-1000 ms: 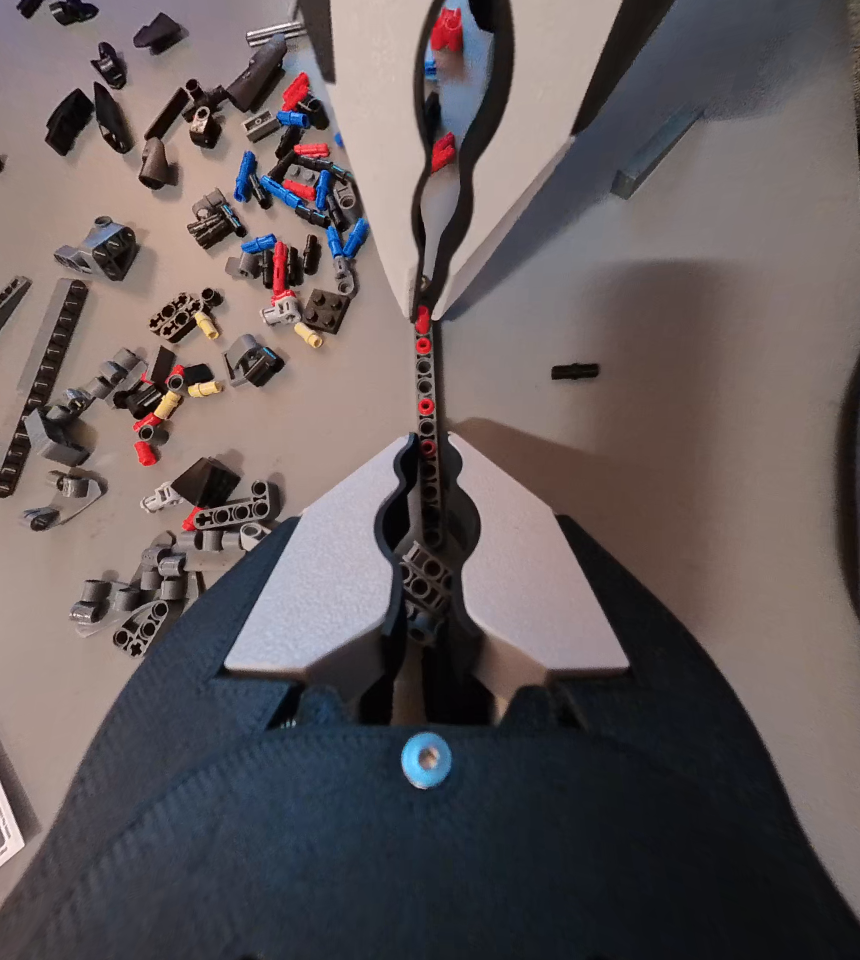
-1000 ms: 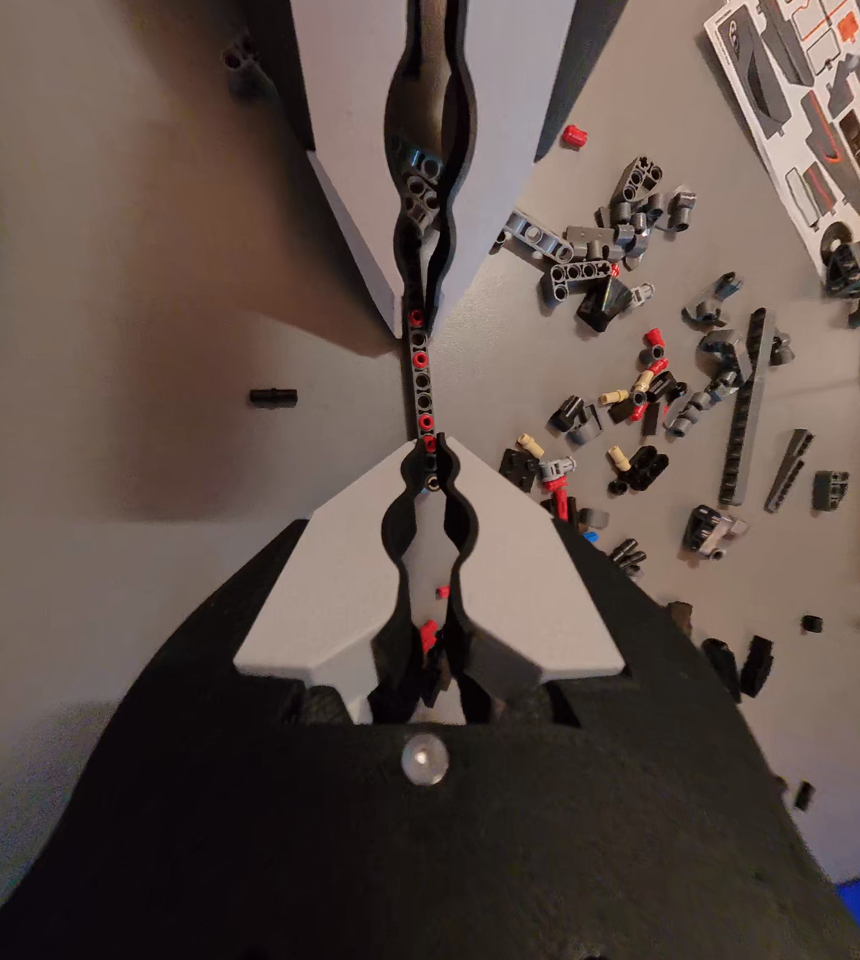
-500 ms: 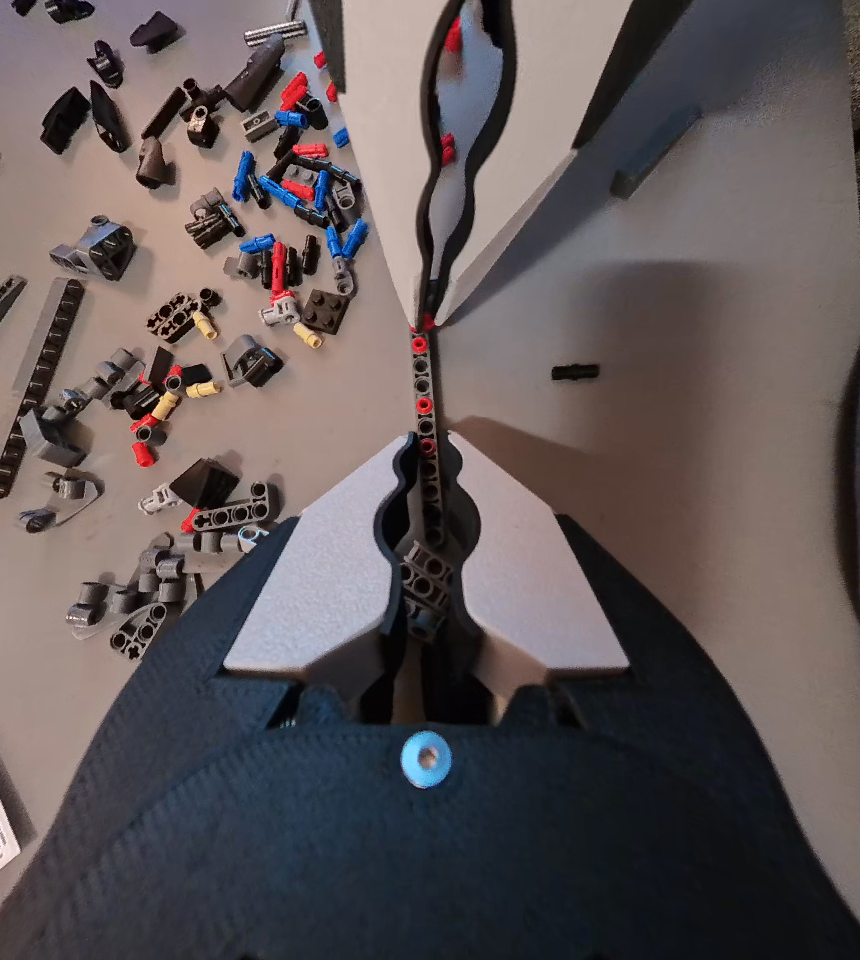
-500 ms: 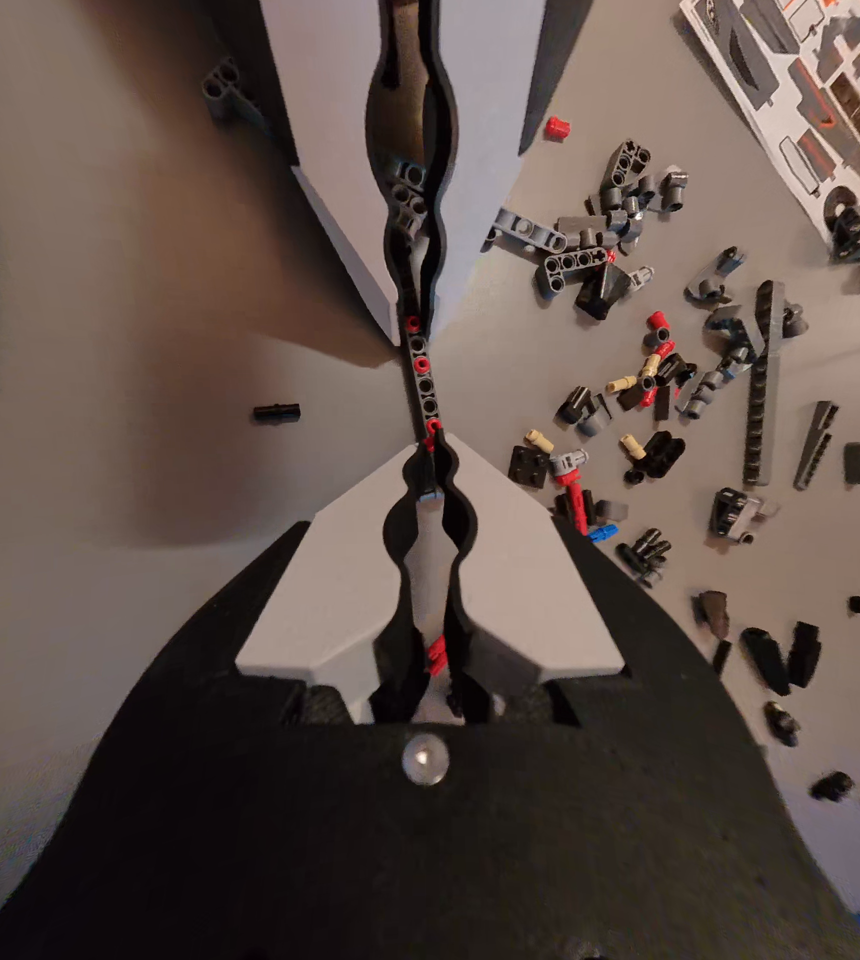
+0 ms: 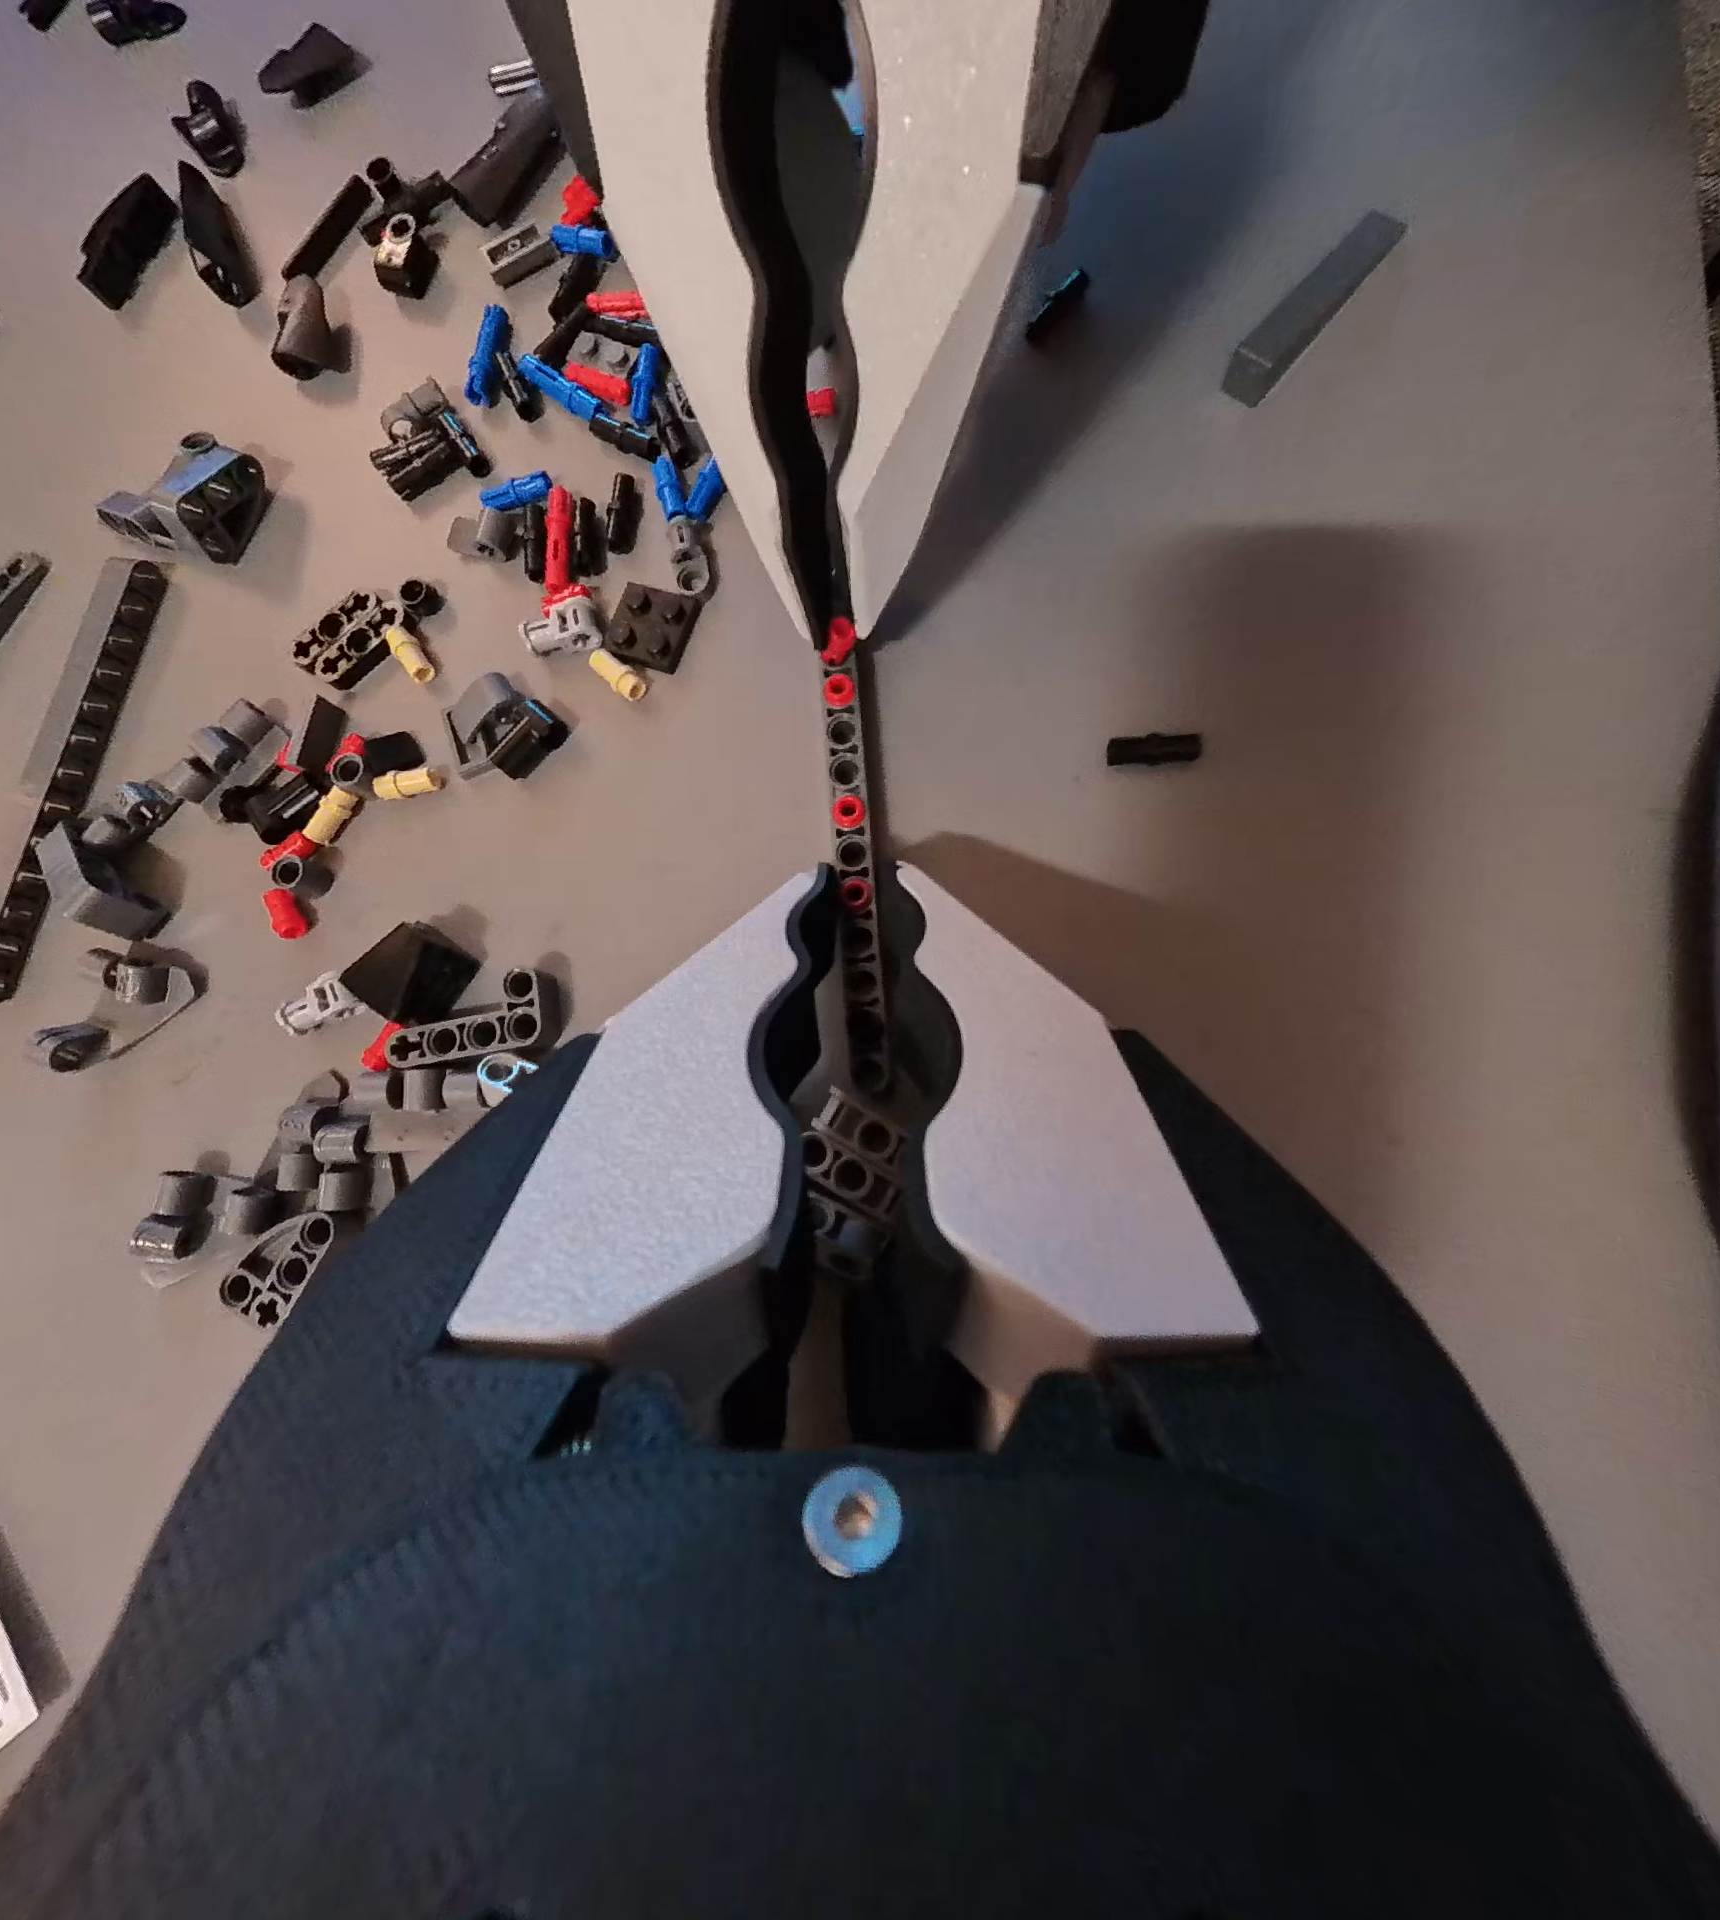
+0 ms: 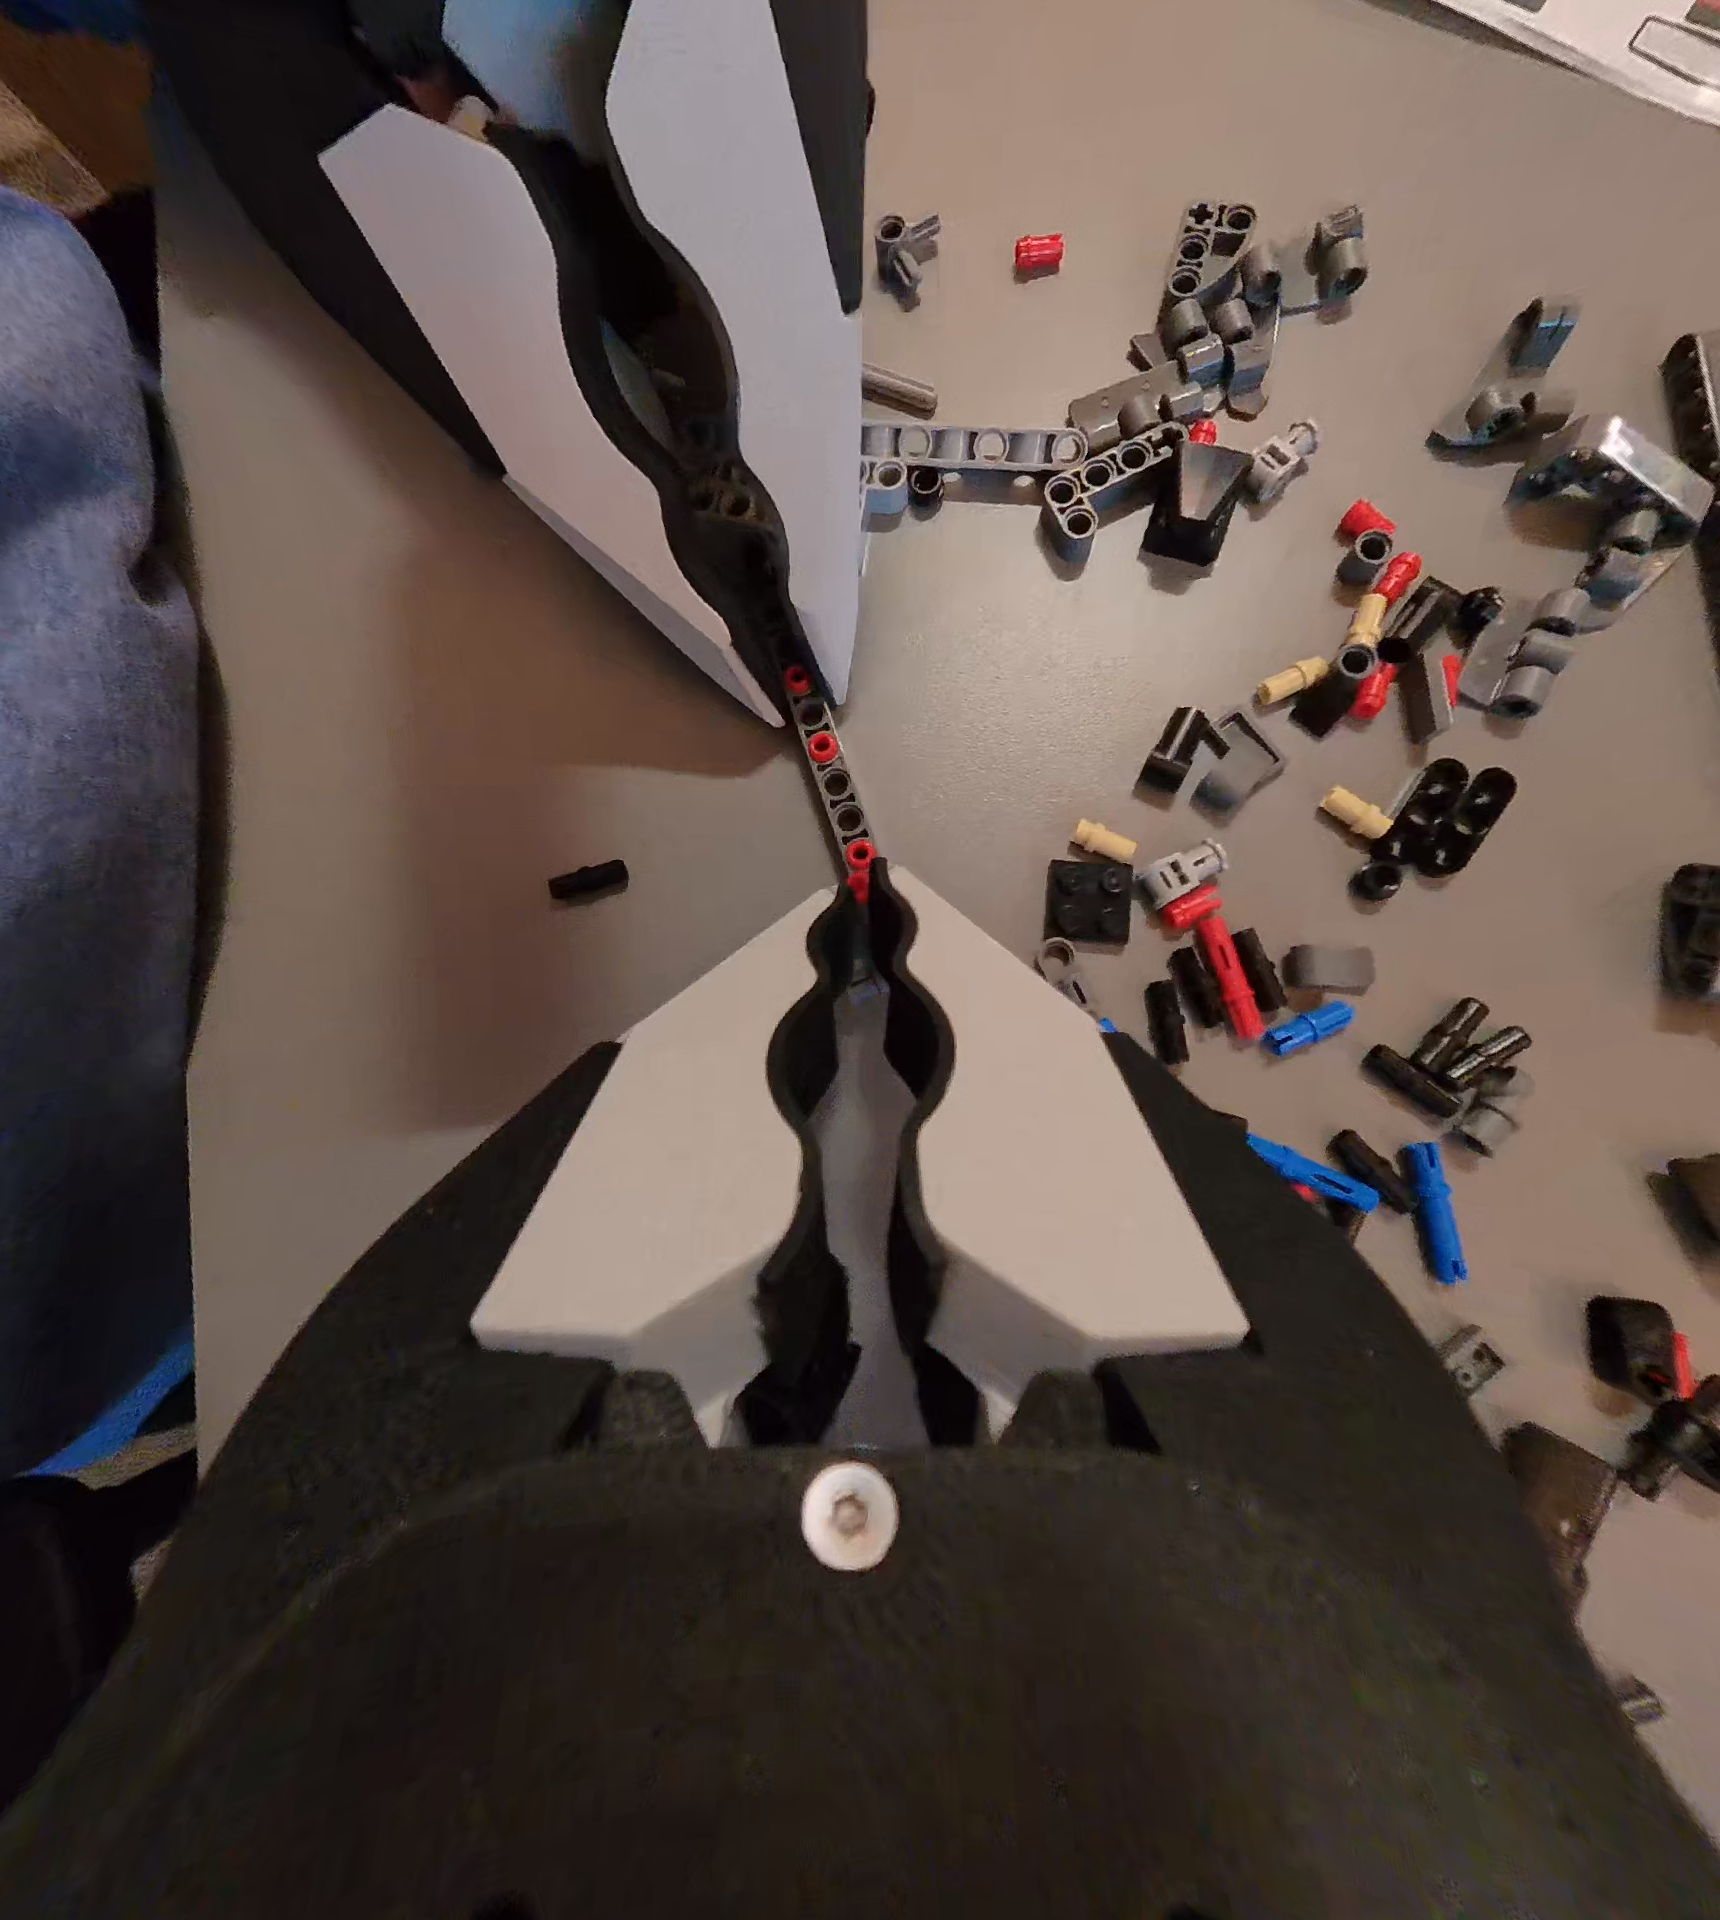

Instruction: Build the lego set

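You are holding the left gripper (image 5: 856, 883) low over the table (image 5: 1355, 935), its jaws pressed together on the near end of the beam (image 5: 845, 769), a long dark grey strip of holes carrying red pins (image 5: 845, 808); the beam's bulkier end is sitting back between the fingers. The beam is hanging above the table, spanning the gap between your two tools. You are pointing the right gripper (image 6: 864, 883) straight back at the left one, tilted slightly, and pinching the beam's far end, with a red pin right at its tips. A black pin (image 5: 1153, 749) is lying alone just beside the beam. Farther out, the loose parts (image 5: 336, 644) are lying scattered, with a grey bar (image 5: 1313, 308) well apart from them.
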A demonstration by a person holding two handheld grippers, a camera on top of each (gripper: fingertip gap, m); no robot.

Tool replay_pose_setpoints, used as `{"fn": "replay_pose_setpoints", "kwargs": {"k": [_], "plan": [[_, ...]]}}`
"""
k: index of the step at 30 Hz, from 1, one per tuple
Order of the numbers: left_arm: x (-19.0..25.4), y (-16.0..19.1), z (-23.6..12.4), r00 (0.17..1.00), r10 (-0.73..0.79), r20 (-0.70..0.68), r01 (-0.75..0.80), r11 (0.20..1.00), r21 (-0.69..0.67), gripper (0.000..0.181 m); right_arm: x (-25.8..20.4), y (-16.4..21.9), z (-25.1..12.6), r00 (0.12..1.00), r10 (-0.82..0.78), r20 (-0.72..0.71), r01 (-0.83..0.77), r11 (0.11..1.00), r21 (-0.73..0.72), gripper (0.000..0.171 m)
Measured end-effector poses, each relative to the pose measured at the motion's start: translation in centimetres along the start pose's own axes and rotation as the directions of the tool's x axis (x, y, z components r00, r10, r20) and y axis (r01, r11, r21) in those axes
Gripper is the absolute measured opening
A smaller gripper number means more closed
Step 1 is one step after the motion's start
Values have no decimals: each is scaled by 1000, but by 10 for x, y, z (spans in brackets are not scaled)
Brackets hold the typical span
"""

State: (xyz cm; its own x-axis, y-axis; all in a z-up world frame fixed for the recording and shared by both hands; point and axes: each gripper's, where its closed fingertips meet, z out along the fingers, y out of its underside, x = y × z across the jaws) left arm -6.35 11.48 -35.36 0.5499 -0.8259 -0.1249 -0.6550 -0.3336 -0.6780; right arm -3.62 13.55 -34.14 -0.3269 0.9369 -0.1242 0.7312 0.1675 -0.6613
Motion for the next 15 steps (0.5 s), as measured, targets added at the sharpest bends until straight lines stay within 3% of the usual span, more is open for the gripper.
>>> {"fn": "replay_pose_setpoints", "kwargs": {"k": [15], "plan": [[0,0,0,1000,-9,-6,9,1000,4,7,-1,0,-1,988,83,131,-88,995,37,0]]}}
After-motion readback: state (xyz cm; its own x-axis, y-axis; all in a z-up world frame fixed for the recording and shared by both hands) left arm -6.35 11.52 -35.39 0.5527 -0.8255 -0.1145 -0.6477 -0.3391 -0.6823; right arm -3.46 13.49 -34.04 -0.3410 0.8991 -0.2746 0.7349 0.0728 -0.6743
